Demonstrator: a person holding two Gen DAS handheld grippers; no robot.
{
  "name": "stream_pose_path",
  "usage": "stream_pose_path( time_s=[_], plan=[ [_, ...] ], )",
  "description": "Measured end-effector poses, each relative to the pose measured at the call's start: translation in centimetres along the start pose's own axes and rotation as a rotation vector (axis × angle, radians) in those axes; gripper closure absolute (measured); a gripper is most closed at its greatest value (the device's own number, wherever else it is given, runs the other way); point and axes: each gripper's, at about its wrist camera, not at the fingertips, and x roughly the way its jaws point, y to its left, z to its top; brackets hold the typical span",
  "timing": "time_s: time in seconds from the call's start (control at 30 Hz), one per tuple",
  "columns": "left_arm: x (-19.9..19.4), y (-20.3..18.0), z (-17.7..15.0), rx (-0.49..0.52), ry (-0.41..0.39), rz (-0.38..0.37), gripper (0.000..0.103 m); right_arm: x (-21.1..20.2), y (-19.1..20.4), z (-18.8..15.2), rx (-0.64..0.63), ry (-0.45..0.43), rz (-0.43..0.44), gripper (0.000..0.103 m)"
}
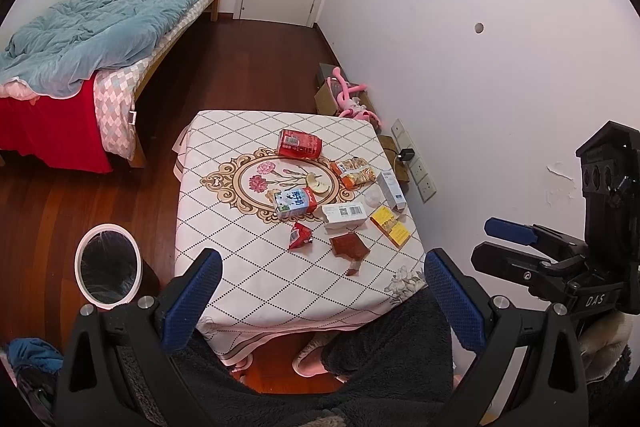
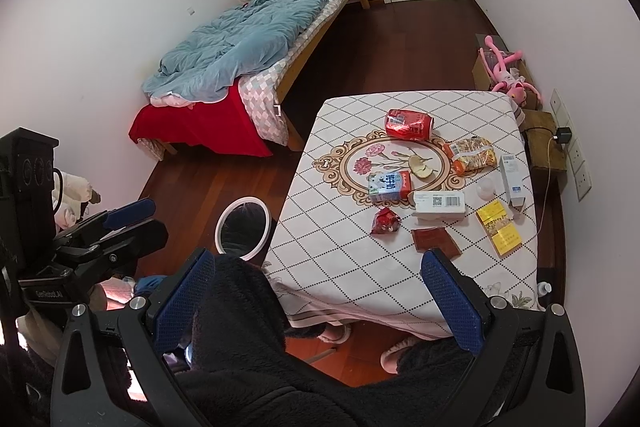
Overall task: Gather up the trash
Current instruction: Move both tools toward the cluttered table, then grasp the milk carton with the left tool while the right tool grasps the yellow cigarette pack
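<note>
Trash spread over a cloth-covered counter, both grippers raised above its near edge with nothing in them.

A bed (image 1: pixel 100 39) with a blue quilt stands well apart from the counter (image 1: pixel 248 267), whose diamond-patterned cloth carries all the litter. A white-rimmed trash bin (image 1: pixel 106 265) with a black liner stands on the floor just beside the counter's left side. On the cloth, from far to near: a crushed red can (image 1: pixel 300 143), an orange snack bag (image 1: pixel 355 172), a blue milk carton (image 1: pixel 295 203), a white barcoded box (image 1: pixel 345 215), a yellow packet (image 1: pixel 390 225), a brown wrapper (image 1: pixel 349 247) and a small red wrapper (image 1: pixel 299 235). The left gripper (image 1: pixel 324 301) and right gripper (image 2: pixel 320 301) both have their jaws spread wide.
</note>
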Motion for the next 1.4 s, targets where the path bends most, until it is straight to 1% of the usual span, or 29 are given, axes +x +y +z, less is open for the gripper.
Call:
stream_pose_path(
  time_s=[0.63, 1.03, 1.1, 1.2, 1.3, 1.33, 1.37, 1.4],
  plan=[
    [0.6, -0.6, -0.6, 0.003, 0.005, -0.002, 0.0, 0.1, -0.1, 0.1, 0.001, -0.002, 0.001, 0.0],
    [1.0, -0.6, -0.8, -0.003, 0.01, 0.007, 0.0, 0.1, 0.1, 0.6, 0.0, -0.007, 0.02, 0.0],
    [2.0, -0.7, -0.6, -0.009, -0.003, 0.045, 0.0, 0.0, 0.1, 0.5, 0.012, -0.015, 0.019, 0.0],
    [4.7, -0.4, -0.1, -0.011, -0.015, 0.115, 0.0, 0.4, -1.2, 0.4, 0.071, -0.04, 0.004, 0.0],
    [8.9, 0.2, 0.6, -0.002, -0.007, 0.206, 0.0, 1.8, -4.1, 0.5, 0.165, -0.049, -0.035, 0.0],
    [11.0, 0.5, 0.8, 0.0, 0.001, 0.245, 0.0, 2.5, -5.6, 0.6, 0.203, -0.053, -0.066, 0.0],
    [12.4, 0.9, 1.0, 0.001, 0.01, 0.266, 0.0, 3.1, -6.8, 0.6, 0.226, -0.054, -0.091, 0.0],
    [14.6, 1.1, 1.0, 0.007, 0.027, 0.291, 0.0, 4.0, -8.1, 0.6, 0.245, -0.051, -0.124, 0.0]
  ],
)
